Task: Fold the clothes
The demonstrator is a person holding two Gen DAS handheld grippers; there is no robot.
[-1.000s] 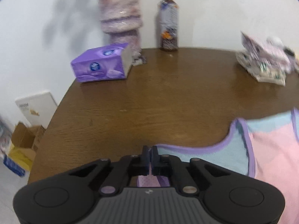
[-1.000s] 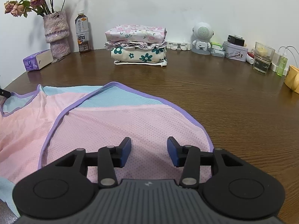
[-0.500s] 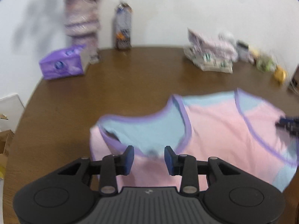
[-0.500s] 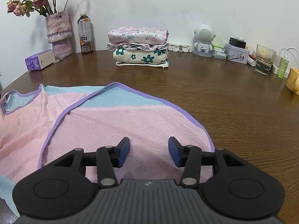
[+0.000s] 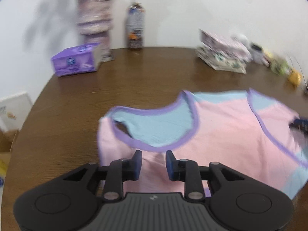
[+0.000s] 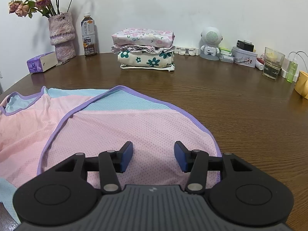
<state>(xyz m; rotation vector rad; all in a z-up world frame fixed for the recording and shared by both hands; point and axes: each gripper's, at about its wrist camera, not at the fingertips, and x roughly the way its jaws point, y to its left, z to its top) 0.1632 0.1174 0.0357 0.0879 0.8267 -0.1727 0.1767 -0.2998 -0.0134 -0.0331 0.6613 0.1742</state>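
Wooden table [image 6: 240, 105] bears pink-blue garment [image 6: 119, 127], side flap laid over body, further folds left. Stack of folded clothes [image 6: 144, 48] by wall, done. Right gripper [image 6: 153, 155] spread, empty above fabric. Left gripper [image 5: 153, 165] closing, nothing pinched.

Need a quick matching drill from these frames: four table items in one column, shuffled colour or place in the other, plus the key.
1. tissue pack
2. bottle
3. folded stack
4. garment

A. pink and blue, purple trim, spread at the near edge
B. purple, left of the vase
C. floral, at the back, mid-table
D. upright, just right of the vase

Pairs: 1-B, 2-D, 3-C, 4-A
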